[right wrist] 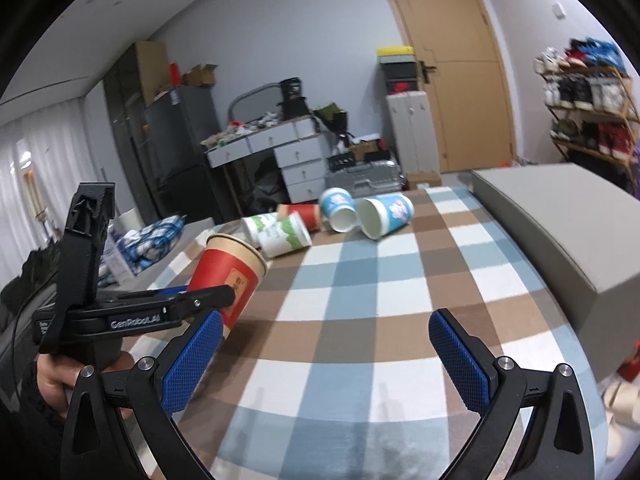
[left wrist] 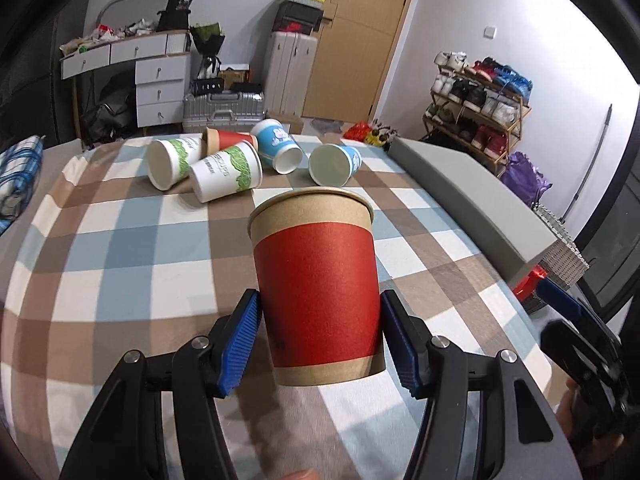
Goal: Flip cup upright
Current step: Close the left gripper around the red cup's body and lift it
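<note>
Your left claw (left wrist: 320, 340) grips the red cup (left wrist: 316, 280), rim up.

Both blue pads (left wrist: 240, 340) press on the cup's lower sides, and it hangs a little tilted above the checked cloth (left wrist: 120, 248) near you; in the right wrist view the same red cup (right wrist: 230, 280) sits at near left, leaning toward the far right in your left claw (right wrist: 208, 294). Your right claw (right wrist: 324, 360) stands wide, nothing between its pads, over the near part of the cloth. Farther off, five cups lie on their sides in a cluster: two green-printed cups (left wrist: 224, 172), a second red cup (left wrist: 230, 140) behind them, and two blue cups (left wrist: 334, 164) to their right. Along the right edge runs a grey box (left wrist: 472, 196).
</note>
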